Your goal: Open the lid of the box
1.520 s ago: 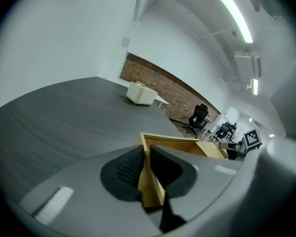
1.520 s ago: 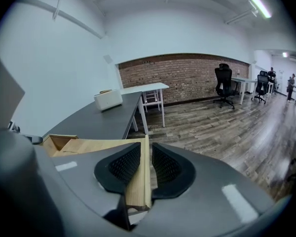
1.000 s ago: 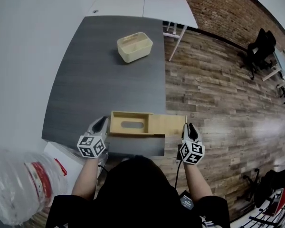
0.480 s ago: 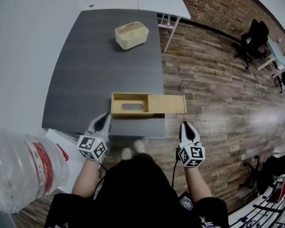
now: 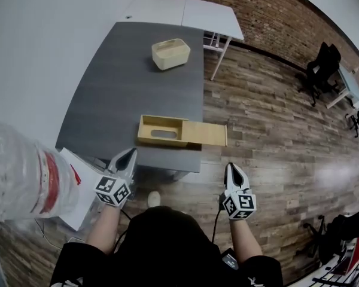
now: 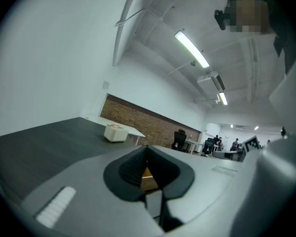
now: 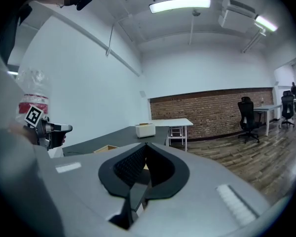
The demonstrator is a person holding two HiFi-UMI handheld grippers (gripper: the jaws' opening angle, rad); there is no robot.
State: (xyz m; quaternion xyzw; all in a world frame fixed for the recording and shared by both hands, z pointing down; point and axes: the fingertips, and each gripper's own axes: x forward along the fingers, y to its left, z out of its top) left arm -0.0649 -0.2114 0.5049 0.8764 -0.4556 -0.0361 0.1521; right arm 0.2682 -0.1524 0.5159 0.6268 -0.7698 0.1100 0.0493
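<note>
The wooden box (image 5: 161, 130) lies at the near edge of the dark table (image 5: 131, 82). Its sliding lid (image 5: 206, 134) sticks out to the right, past the table's edge, so the box's inside shows. My left gripper (image 5: 130, 152) is shut and empty, a little nearer me than the box's left end. My right gripper (image 5: 230, 166) is also shut and empty, over the floor below the lid's right end. In the left gripper view the shut gripper (image 6: 147, 149) hides most of the box. The right gripper view shows a corner of the box (image 7: 106, 148) beyond that gripper (image 7: 147, 147).
A cream basket (image 5: 170, 54) stands at the far end of the table. Behind it is a white table (image 5: 185, 9). A clear plastic bottle (image 5: 24, 172) fills the near left. Office chairs (image 5: 320, 70) stand on the wood floor at the right.
Both grippers have drawn back from the box's ends toward me and closed. The box stays on the table with its lid slid out.
</note>
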